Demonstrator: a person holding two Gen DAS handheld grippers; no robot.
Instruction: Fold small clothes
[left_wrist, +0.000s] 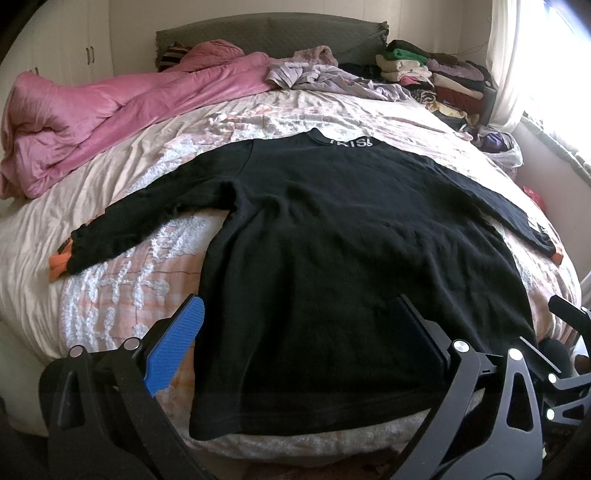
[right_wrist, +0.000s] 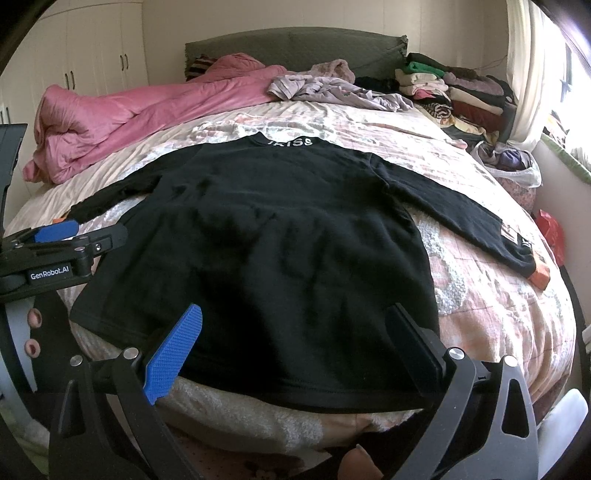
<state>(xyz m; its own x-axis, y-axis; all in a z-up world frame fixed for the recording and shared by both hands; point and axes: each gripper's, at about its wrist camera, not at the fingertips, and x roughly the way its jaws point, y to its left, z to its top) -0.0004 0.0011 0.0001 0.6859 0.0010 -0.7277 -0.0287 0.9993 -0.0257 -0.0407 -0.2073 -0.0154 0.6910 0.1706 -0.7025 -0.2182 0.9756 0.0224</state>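
Note:
A black long-sleeved shirt (left_wrist: 332, 229) lies flat on the bed, collar with white lettering toward the headboard and both sleeves spread out. Its orange cuffs (left_wrist: 59, 264) show at the sleeve ends. In the right wrist view the same shirt (right_wrist: 277, 229) fills the middle. My left gripper (left_wrist: 299, 306) is open above the hem on the shirt's left half, with nothing between its fingers. My right gripper (right_wrist: 295, 314) is open too, just above the hem on the right half, and holds nothing. The left gripper (right_wrist: 99, 227) also shows at that view's left edge, beside the shirt's left side.
A pink duvet (left_wrist: 92, 110) is bunched along the far left of the bed. Loose lilac clothes (left_wrist: 325, 74) lie near the headboard, and stacks of folded clothes (left_wrist: 436, 74) fill the back right corner. A plastic bag (right_wrist: 513, 166) sits at the right edge by the window.

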